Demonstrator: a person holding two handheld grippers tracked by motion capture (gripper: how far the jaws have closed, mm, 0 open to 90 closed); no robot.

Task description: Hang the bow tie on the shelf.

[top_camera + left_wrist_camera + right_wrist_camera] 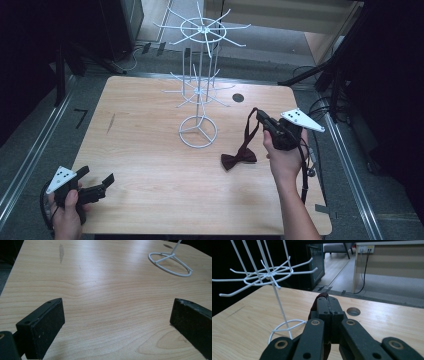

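The high view looks down from above the table's (150,165) near edge. The left gripper view sits low and close, facing the white wire rack's (170,263) ring base. The right gripper view looks level at the same rack (269,275) from nearby.

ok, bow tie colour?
Dark maroon bow tie, strap pinched in the right tool; clearest in the high view.

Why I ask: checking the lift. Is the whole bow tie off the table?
No: the right tool pinches the strap, but the bow tie bow rests on the table.
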